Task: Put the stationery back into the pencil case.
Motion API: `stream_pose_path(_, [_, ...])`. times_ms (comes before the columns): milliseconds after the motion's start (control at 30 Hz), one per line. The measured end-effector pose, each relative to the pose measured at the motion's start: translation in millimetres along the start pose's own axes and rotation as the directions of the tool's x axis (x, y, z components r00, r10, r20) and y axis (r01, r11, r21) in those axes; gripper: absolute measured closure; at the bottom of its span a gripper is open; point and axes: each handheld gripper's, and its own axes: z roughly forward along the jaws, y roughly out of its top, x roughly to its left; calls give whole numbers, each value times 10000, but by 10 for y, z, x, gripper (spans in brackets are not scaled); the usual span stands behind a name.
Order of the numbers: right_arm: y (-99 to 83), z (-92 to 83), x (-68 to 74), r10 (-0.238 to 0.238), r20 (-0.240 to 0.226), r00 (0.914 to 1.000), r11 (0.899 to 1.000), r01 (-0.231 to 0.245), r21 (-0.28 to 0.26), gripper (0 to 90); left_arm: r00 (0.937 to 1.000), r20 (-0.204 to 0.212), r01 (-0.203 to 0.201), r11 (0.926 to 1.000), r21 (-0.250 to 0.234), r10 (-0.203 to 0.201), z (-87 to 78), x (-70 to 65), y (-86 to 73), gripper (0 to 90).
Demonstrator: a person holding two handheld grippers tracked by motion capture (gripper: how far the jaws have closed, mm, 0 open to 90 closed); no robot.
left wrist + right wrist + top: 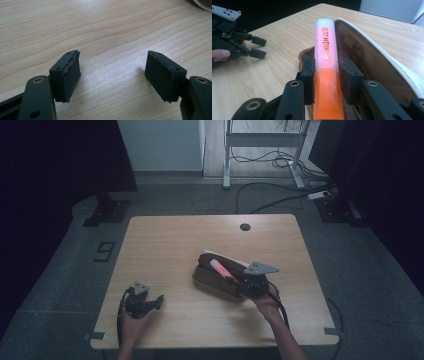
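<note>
An orange highlighter pen with a translucent cap [326,70] lies clamped between the right gripper [327,77] pads, over the open brown pencil case [372,62].

Black two-jaw left tool [159,301], right tool [326,75]; grey three-cornered top plates, black trailing cables, bare forearms

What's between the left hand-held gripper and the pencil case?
Bare wooden tabletop; the high view shows nothing lying between the left hand-held gripper and the brown pencil case.
</note>
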Motion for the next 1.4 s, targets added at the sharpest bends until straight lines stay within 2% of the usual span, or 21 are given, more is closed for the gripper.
stream_pose_path(533, [-49, 39, -166, 109, 400, 9991, 9996, -118, 239, 658, 10000, 5, -5, 10000, -1, 5, 0, 0, 0, 278])
stream_pose_path(867, [-70, 86, -213, -124, 644, 9978, 9990, 97, 432, 658, 10000, 6, -8, 10000, 0, 8, 0, 0, 0, 278])
stream_pose_path(1033, [-72, 96, -189, -396, 778, 9962, 9983, 361, 458, 643, 10000, 7, -6, 10000, 0, 6, 0, 0, 0, 279])
stream_pose_path(1100, [-69, 94, -159, -629, 896, 9940, 9975, 597, 388, 587, 10000, 6, -8, 10000, 0, 8, 0, 0, 0, 278])
stream_pose_path(1200, [-59, 87, -118, -920, 1066, 9900, 9954, 886, 369, 564, 10000, 5, -6, 10000, -1, 6, 0, 0, 0, 279])
stream_pose_path(1400, [-50, 75, -86, -910, 1013, 9907, 9957, 888, 253, 556, 10000, 8, -12, 10000, -1, 12, 0, 0, 0, 279])
